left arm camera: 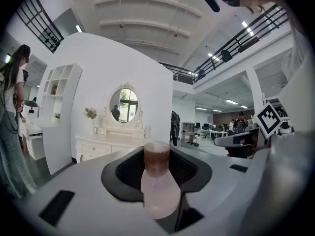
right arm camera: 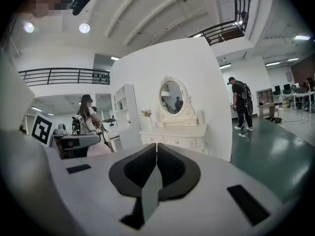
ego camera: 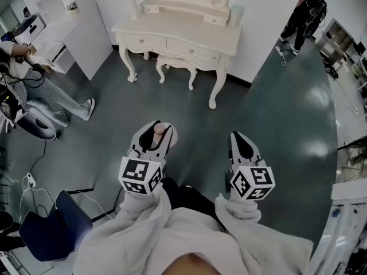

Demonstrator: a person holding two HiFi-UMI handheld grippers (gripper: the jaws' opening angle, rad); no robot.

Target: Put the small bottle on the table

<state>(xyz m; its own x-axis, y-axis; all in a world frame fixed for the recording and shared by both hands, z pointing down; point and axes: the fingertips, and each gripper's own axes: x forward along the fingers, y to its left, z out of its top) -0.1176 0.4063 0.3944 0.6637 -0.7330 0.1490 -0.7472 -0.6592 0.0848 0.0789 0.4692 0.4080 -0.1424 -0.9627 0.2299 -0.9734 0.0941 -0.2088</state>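
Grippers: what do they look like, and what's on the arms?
The left gripper and right gripper match: pale tapered shells with black ribbed pads inside. Each carries a white cube of black square markers at its rear. Pale fleecy sleeves cover both arms. No cables show on them.

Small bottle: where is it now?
The small bottle is clamped in the left gripper, at the head view's left, above the floor and short of the white dressing table.

One small bottle (left arm camera: pixel 158 181), one dressing table (ego camera: pixel 178 36), two grippers (ego camera: pixel 156 132) (ego camera: pixel 236 136)
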